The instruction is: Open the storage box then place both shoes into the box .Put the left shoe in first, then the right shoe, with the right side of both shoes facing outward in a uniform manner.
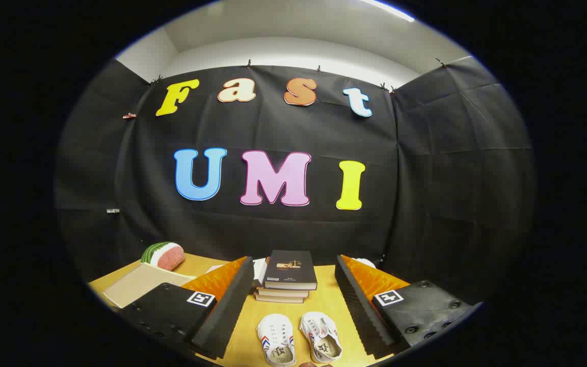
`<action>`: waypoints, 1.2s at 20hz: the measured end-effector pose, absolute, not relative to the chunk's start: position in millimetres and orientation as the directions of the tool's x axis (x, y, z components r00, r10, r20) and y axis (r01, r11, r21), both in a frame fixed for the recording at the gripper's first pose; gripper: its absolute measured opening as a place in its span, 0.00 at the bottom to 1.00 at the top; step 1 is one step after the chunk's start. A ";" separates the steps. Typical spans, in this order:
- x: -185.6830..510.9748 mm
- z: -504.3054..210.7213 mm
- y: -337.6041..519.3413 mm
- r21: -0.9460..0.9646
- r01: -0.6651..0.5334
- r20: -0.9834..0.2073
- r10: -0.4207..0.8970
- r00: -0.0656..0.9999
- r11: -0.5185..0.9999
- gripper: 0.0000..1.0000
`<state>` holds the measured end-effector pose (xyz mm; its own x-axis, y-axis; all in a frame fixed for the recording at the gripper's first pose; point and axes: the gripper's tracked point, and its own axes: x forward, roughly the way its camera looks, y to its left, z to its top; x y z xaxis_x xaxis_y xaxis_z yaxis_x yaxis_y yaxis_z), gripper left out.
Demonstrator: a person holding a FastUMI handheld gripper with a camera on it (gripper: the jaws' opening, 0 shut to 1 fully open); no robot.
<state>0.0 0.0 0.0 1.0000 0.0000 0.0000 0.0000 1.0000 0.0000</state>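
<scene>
Gripper (293,311) fingers spread apart, empty; both shoes (298,339) side by side between them, toes pointing ahead toward stacked books (288,278).

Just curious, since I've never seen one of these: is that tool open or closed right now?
Open. The tool has its two fingers spread wide apart, gripping nothing; the two white shoes lie on the table between them.

The gripper (293,306) has two long wedge-shaped fingers (227,306) with ribbed inner faces. Each sits on a dark block with round screws and one square black-and-white marker (201,298) on top.
</scene>
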 end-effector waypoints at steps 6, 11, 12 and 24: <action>-9.4 -9.0 11.9 0.023 -0.007 -0.039 0.008 0.999 1.000 0.97; -11.3 -16.8 24.7 0.045 -0.036 -0.084 0.040 0.996 0.998 0.97; -11.1 -18.1 26.9 0.051 -0.043 -0.091 0.047 0.995 0.998 0.97; 20.0 -29.5 40.0 0.107 -0.144 -0.180 0.162 0.970 0.984 0.97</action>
<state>20.0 40.0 -29.5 0.9702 0.1617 -0.1803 -0.1441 0.9838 0.1066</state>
